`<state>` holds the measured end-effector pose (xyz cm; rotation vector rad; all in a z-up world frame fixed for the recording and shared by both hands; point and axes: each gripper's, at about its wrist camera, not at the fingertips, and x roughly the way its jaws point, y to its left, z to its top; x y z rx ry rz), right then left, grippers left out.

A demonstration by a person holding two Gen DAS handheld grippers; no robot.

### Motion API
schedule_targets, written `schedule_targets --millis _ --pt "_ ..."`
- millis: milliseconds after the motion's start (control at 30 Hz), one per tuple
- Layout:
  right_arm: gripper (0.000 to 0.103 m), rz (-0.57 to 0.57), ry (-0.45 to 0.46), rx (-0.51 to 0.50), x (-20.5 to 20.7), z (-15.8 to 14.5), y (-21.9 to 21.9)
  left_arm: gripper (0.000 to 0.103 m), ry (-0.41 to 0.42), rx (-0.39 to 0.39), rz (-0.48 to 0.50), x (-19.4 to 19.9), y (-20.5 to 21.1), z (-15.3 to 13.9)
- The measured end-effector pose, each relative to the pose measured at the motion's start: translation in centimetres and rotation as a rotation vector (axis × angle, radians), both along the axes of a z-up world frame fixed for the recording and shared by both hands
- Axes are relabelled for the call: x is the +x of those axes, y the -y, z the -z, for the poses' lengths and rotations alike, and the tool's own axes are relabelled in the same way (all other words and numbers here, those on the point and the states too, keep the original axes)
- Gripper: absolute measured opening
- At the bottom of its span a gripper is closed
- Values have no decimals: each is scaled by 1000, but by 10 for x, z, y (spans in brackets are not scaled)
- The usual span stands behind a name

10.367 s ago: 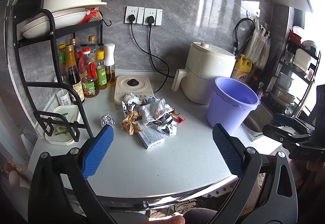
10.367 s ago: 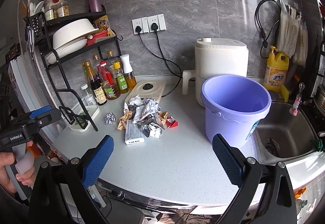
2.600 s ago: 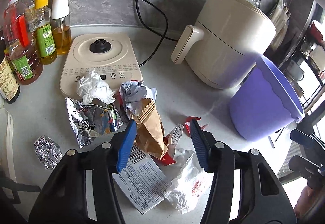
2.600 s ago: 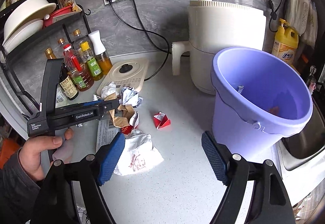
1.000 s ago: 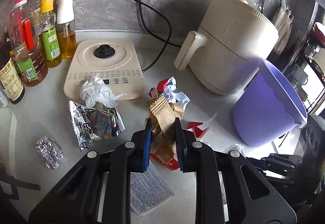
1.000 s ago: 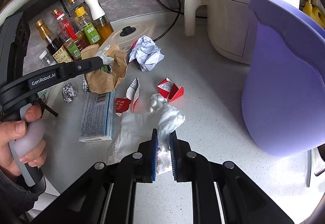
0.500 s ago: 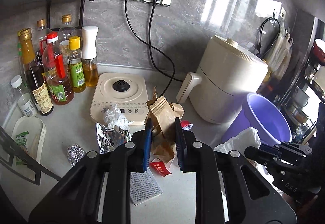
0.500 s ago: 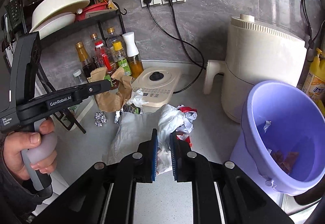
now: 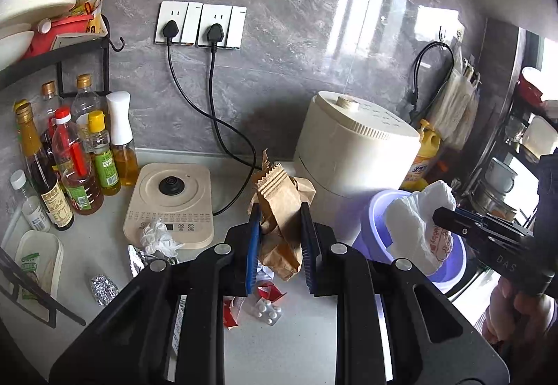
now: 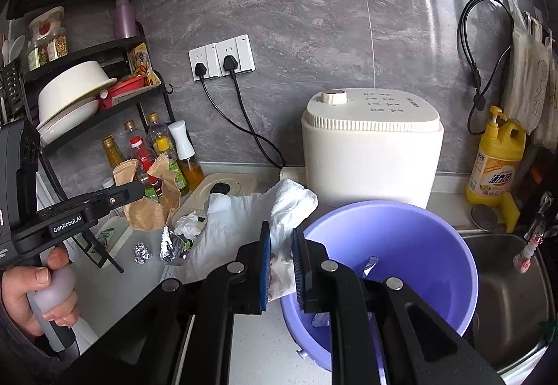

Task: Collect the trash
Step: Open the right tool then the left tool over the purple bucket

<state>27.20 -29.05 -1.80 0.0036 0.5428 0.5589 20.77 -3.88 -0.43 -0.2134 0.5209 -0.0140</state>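
Lifted white plastic bag (image 10: 244, 221) now clamped in right gripper (image 10: 280, 266), beside purple bucket (image 10: 436, 284) rim

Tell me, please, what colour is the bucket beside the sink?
Light purple plastic bucket; clearest in the right wrist view.

A pale speckled stone countertop (image 9: 300, 332) fills the lower frame. At left stand glass oil and sauce bottles (image 9: 73, 172) beside a cream square appliance base (image 9: 170, 203). Before it lie crumpled white tissue (image 9: 157, 238), a foil ball (image 9: 103, 289), red wrapper scraps (image 9: 268, 291) and a pill blister (image 9: 268, 311). Right of centre stand a cream cylindrical cooker (image 9: 355, 155) and a lilac plastic bucket (image 10: 411, 256).
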Motion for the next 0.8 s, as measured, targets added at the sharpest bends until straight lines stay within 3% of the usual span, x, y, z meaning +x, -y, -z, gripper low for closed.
schedule_targets --millis 67,100,133,200,500,800 --pt "17 72 18 -10 4 -3 18 21 9 2 16 5 10 -4" --pt "31 97 20 -7 7 -4 27 21 13 2 25 7 15 -6" --pt "53 124 29 1 7 -5 37 21 16 2 34 9 22 -7" --pt "63 170 52 9 7 -8 56 21 23 4 55 14 35 -10" --pt "72 236 32 13 2 -5 114 21 41 16 164 31 93 -18" --pt "78 294 -8 15 -15 8 160 21 8 18 276 51 152 -12"
